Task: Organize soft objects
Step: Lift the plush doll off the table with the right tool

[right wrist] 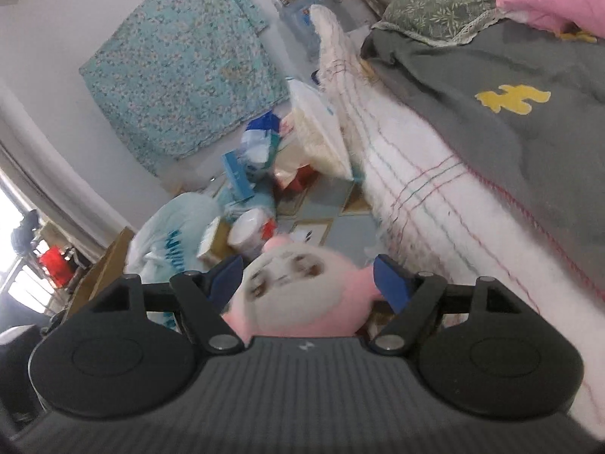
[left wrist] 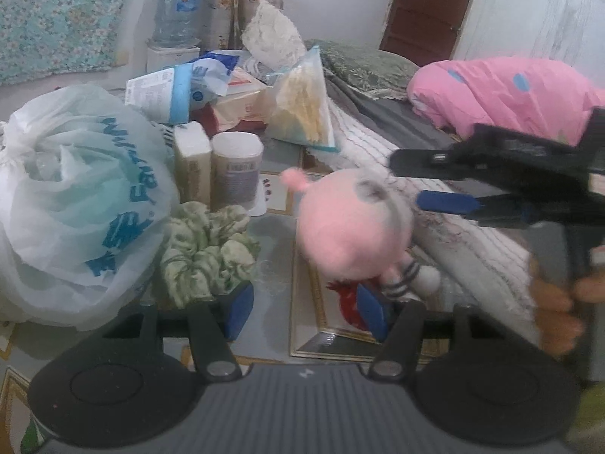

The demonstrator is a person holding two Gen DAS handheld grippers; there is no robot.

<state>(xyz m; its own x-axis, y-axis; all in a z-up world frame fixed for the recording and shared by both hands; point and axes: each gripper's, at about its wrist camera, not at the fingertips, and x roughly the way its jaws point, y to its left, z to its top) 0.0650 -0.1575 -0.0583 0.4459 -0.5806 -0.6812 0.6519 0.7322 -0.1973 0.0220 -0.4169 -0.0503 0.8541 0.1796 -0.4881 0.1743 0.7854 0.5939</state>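
On the floor by the bed (right wrist: 435, 189), a tied white plastic bag (left wrist: 75, 196) bulges with soft stuff you can't make out. Your left gripper (left wrist: 306, 310) sits half open with the pink plush toy (left wrist: 348, 227) between its fingers. Your right gripper (right wrist: 308, 280) is wide around the toy's head; its pads aren't squeezing it

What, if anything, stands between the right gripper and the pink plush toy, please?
Nothing visible does. The pink plush toy's head already sits between the open jaws of the right gripper, with no other object in the gap. The green ruffled cloth and the white plastic bag lie off to one side.
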